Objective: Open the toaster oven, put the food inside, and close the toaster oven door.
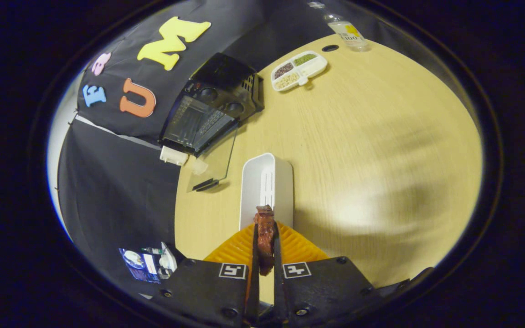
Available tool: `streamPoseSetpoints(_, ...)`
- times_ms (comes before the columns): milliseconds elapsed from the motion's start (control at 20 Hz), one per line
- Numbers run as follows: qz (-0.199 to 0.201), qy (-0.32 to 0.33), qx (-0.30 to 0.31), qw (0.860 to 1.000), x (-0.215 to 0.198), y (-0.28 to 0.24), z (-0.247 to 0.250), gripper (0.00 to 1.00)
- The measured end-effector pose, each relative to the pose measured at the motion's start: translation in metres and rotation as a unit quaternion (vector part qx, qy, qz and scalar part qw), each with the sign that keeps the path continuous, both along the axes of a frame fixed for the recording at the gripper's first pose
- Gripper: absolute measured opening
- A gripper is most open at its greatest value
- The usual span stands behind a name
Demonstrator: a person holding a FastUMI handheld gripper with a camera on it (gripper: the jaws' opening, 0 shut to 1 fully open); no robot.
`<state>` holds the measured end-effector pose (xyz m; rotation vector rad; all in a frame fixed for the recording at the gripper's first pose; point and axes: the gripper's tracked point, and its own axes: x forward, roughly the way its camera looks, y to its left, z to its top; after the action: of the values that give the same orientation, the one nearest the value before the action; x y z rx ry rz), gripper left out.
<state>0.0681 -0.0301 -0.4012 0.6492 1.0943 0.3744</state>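
A dark reddish-brown strip of food (265,237) stands pinched between my fingers, and my gripper (265,228) is shut on it above a ribbed orange mat (296,248). Far beyond the fingers, by the table's far left edge, sits the black toaster oven (212,102). Its glass door (214,161) hangs open, folded down toward me, with the dark handle (205,184) at its near end. The rack inside the oven shows faintly.
A white oblong tray (265,182) lies on the wooden table (372,159) just ahead of the fingers. A divided white dish of grains (298,69) and a clear bottle (348,33) stand at the far side. Small packets (148,263) lie low on the left.
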Motion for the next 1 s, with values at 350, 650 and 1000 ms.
streamPoseSetpoints(350,-0.058,-0.077,0.015,0.995,0.026,0.054,0.075,0.16)
streamPoseSetpoints(650,-0.1,-0.119,0.028,0.987,0.063,0.138,0.092,0.16)
streamPoseSetpoints(1000,-0.162,-0.149,0.067,0.973,0.138,0.23,0.083,0.16)
